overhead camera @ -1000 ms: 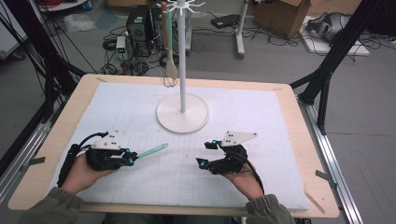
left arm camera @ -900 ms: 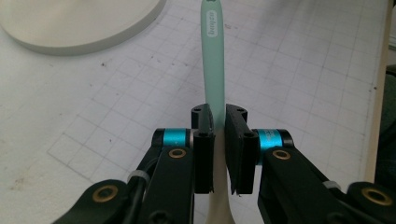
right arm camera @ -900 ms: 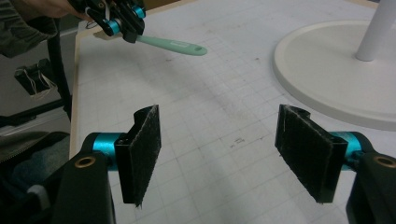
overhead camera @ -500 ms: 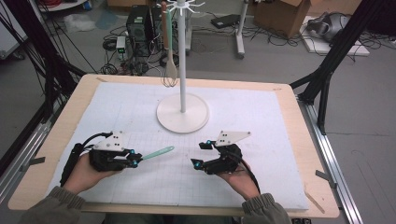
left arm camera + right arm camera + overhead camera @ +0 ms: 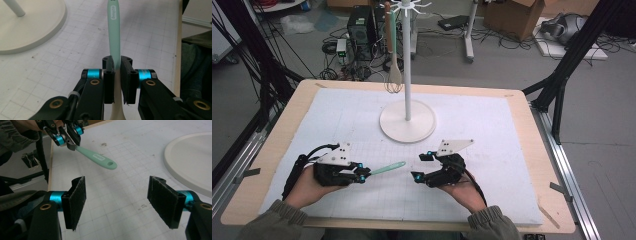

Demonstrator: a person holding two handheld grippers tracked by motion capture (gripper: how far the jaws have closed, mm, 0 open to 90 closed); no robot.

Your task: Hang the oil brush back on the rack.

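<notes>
A utensil with a mint-green handle (image 5: 387, 168) lies low over the white mat, handle end pointing right. My left gripper (image 5: 360, 175) is shut on it near where the handle (image 5: 113, 30) meets a white part (image 5: 117, 111); its head is hidden behind the jaws. In the right gripper view the handle (image 5: 98, 157) has a hole at its free end and sticks out of the left gripper (image 5: 67, 135). My right gripper (image 5: 421, 166) faces it from the right, a short gap from the handle tip. Its jaws (image 5: 120, 200) stand open with nothing between the pads (image 5: 163, 200).
A white stand with a round base (image 5: 407, 125) and a tall pole (image 5: 406, 60) stands at the mat's middle back. A wooden spoon (image 5: 394, 75) hangs from its top hooks. The gridded white mat (image 5: 492, 125) covers the wooden table (image 5: 277, 145). Cables and boxes lie on the floor beyond.
Both grippers have drifted slightly toward each other. The left one still holds the utensil and the right one stays open.
</notes>
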